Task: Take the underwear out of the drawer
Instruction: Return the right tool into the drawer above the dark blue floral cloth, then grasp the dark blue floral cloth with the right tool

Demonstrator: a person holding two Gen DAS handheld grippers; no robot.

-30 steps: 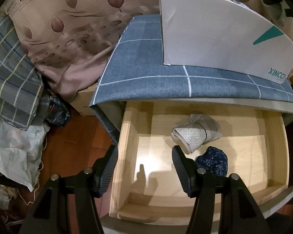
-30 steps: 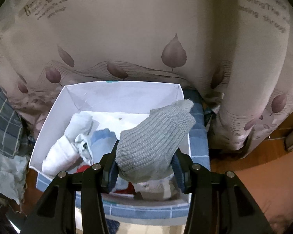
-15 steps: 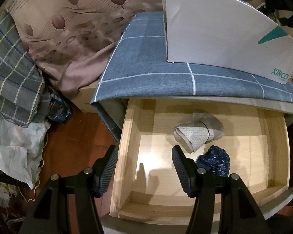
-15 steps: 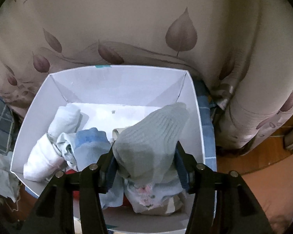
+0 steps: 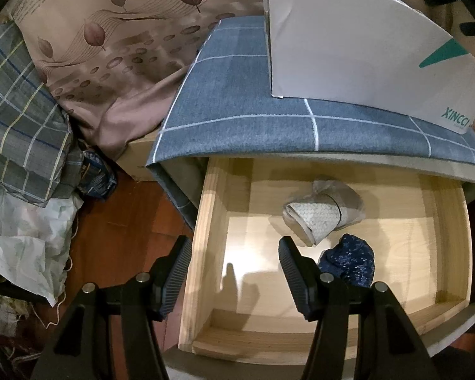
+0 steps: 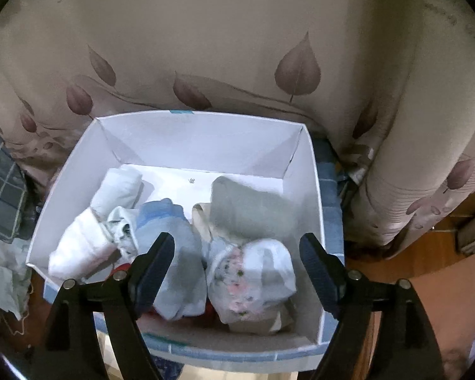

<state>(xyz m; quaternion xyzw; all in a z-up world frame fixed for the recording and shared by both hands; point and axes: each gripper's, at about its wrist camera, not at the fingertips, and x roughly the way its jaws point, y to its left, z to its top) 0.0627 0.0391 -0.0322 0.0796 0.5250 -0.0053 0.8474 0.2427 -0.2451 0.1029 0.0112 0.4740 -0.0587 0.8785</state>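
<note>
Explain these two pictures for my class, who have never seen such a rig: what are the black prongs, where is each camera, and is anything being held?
The black prongs are the fingers of two hand-held grippers, each carried by a person, with a camera looking forward along the fingers.

The left gripper hangs open above an open wooden drawer. In the drawer lie a pale rolled bundle and a dark blue bundle. It holds nothing.

The right gripper is over a white box that stands on the blue checked cloth above the drawer. Its jaws have just been opening, and the grey garment now lies in the box among other rolled clothes, so it holds nothing either.
</note>
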